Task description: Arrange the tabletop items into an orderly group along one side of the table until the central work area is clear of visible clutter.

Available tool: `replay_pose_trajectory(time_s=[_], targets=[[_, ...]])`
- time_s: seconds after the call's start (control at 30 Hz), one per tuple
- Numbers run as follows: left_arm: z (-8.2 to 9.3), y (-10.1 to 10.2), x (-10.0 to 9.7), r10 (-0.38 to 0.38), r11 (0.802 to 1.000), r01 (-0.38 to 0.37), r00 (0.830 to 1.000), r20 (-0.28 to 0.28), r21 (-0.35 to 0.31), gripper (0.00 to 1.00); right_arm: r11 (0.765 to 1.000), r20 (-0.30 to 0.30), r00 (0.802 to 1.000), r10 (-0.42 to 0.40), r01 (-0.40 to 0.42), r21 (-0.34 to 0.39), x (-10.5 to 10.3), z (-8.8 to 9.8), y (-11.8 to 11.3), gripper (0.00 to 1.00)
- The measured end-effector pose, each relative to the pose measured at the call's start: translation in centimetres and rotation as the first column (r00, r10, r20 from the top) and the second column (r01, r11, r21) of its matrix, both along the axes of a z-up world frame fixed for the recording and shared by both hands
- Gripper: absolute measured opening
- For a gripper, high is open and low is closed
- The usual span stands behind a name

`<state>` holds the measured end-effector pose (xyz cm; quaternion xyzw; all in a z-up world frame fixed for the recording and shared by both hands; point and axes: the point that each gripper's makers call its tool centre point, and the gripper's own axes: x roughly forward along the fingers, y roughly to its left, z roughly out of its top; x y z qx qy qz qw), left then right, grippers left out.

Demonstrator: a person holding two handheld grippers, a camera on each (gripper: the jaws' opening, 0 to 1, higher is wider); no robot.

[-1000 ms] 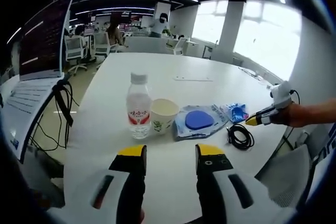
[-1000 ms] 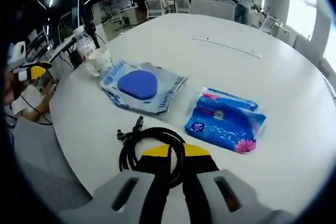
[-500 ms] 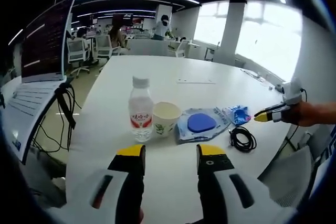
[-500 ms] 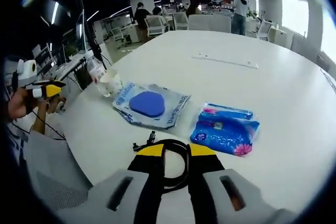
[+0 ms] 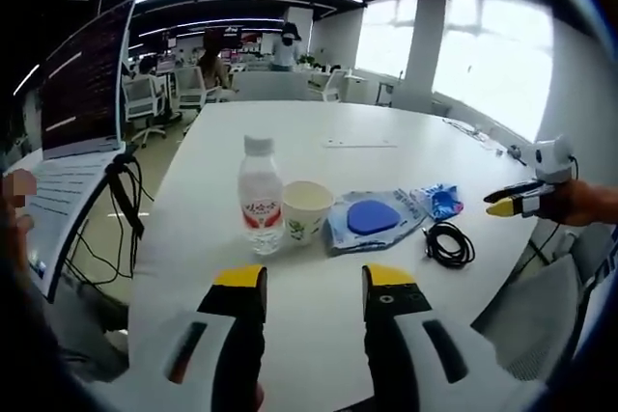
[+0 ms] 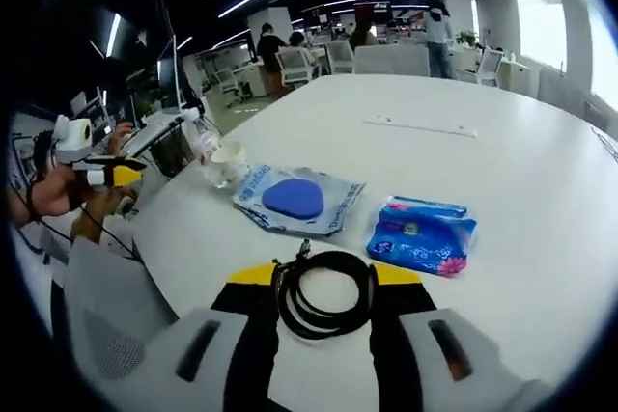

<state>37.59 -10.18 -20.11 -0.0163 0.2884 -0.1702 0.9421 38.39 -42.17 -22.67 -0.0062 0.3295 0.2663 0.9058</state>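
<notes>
- Items sit in a row near one edge of the white table (image 5: 319, 132): water bottle (image 5: 259, 196), paper cup (image 5: 306, 210), clear packet holding a blue pad (image 5: 373, 219), blue tissue pack (image 5: 439, 202), coiled black cable (image 5: 449, 243).
- Left gripper (image 5: 312, 282): jaws parted, holding nothing, short of the bottle and cup.
- Right gripper (image 6: 326, 275): jaws spread wide, holding nothing; the cable coil (image 6: 326, 291) appears between the tips, contact unclear.
- Left gripper view adds an open laptop (image 5: 72, 132) beside the table.
</notes>
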Motion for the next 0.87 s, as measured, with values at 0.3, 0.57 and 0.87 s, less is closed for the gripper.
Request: replay_pose_trajectory(time_s=[0.3, 0.57, 0.87], targets=[[0.2, -0.4, -0.2, -0.018, 1.0, 0.018, 1.0, 0.006, 0.012, 0.4, 0.998, 0.039, 0.998, 0.05, -0.048, -0.038, -1.5, 1.2, 0.2, 0.48], [-0.1, -0.7, -0.7, -0.028, 0.999, 0.028, 1.0, 0.003, 0.015, 0.43, 0.998, 0.037, 0.998, 0.044, -0.043, -0.035, -2.4, 1.1, 0.4, 0.53], [-0.4, -1.2, -1.2, -0.039, 0.999, 0.039, 0.999, 0.0, 0.018, 0.45, 0.999, 0.027, 0.999, 0.04, -0.039, -0.022, -3.2, 0.5, 0.5, 0.56]])
